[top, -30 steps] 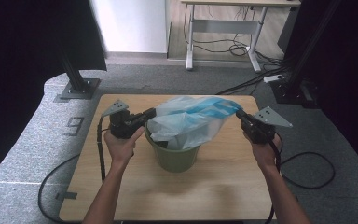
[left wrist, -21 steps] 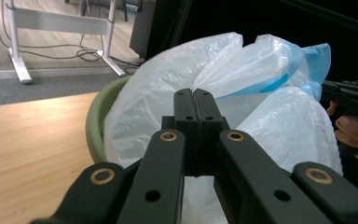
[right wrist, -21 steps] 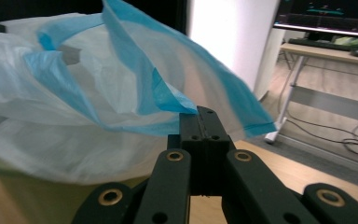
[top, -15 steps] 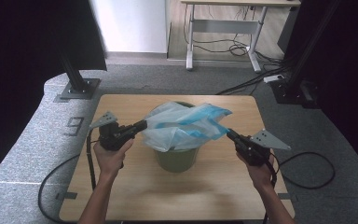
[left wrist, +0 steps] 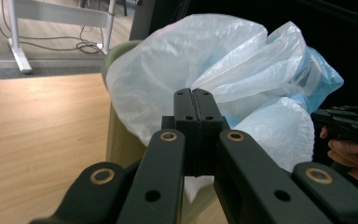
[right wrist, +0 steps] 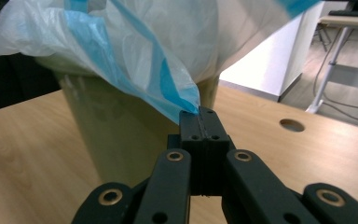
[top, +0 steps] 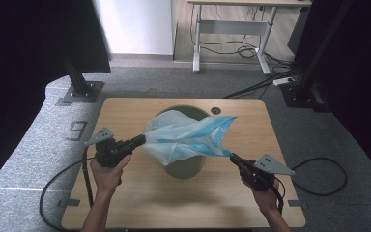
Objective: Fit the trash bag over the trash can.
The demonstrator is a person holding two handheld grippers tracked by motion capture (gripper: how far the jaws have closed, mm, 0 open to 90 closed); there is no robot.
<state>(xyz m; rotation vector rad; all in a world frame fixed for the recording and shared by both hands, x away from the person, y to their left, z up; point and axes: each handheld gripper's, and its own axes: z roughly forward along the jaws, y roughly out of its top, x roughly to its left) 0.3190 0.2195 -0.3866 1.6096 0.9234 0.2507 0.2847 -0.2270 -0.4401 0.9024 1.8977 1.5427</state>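
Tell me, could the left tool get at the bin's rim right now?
Probably not as it stands: the left tool is shut on the bag, which drapes over the near rim of the bin.

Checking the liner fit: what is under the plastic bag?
Under the plastic bag stands the green bin; its wall and far rim show. The bag covers the bin's inside. Both grippers, left and right, pinch the bag's edges.

On the table [top: 140,193] stands a bin [top: 183,169], a bag [top: 183,137] draped over its mouth, between two hand-held grippers.
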